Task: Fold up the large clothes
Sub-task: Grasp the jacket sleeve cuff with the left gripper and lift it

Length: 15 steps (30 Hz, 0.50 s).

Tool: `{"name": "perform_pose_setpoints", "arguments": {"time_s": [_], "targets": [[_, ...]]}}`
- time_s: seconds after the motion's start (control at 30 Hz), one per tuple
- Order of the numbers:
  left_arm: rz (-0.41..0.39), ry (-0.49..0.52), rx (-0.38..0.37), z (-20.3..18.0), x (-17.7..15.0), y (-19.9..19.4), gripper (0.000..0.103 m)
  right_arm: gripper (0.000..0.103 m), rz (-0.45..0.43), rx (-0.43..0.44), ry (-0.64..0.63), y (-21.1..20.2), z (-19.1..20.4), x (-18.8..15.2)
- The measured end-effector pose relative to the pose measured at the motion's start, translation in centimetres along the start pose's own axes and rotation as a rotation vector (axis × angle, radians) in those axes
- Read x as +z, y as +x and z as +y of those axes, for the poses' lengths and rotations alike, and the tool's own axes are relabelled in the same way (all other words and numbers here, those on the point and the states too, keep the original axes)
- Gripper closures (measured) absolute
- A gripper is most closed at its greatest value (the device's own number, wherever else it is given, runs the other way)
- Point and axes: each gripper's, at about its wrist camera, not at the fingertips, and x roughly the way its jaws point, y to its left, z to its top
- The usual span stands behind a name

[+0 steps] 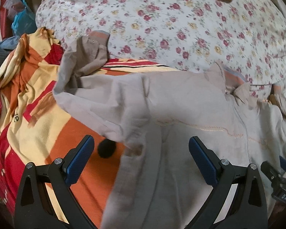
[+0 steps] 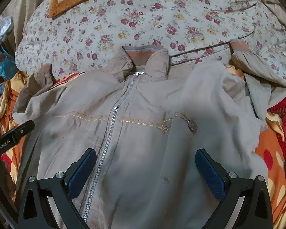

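While the jacket (image 2: 135, 133) lies zipped and face-up mid-frame for folding, the left gripper (image 1: 141, 148) and right gripper (image 2: 145, 162) hover spread and empty, apparently ready for its sides.

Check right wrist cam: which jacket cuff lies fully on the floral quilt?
The cuff at upper right, on the sleeve stretched up onto the floral quilt. The other cuff, far left, sits bunched at the quilt's edge by the striped blanket.

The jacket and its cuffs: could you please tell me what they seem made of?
The jacket looks like thin, matte woven beige fabric, possibly nylon or cotton: it creases sharply. Its zipper gleams like metal. The cuffs look rib-knit, with visible ridges.
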Motion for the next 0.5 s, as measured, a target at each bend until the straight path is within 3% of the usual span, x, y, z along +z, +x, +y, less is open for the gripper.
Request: {"name": "perform_pose_setpoints", "arguments": {"time_s": [0.1,0.17,0.33,0.43,0.5], "targets": [[0.012,-0.022,0.047,1.5,1.3,-0.2,0.003,0.000,0.005,-0.001,-0.005,0.1,0.1,-0.1],[-0.029,-0.019,0.099,2.5,2.4,-0.5,0.003,0.000,0.005,0.001,-0.001,0.1,0.0,-0.2],[-0.040,-0.028,0.170,6.1,6.6,-0.2,0.003,0.000,0.025,0.018,0.022,0.4,-0.4,-0.2],[-0.061,-0.029,0.226,8.4,9.9,1.3,0.003,0.000,0.033,0.023,0.016,0.5,-0.3,-0.2],[-0.050,-0.032,0.223,9.9,12.0,2.9,0.003,0.000,0.045,0.026,0.011,0.7,-0.2,-0.3]]}}
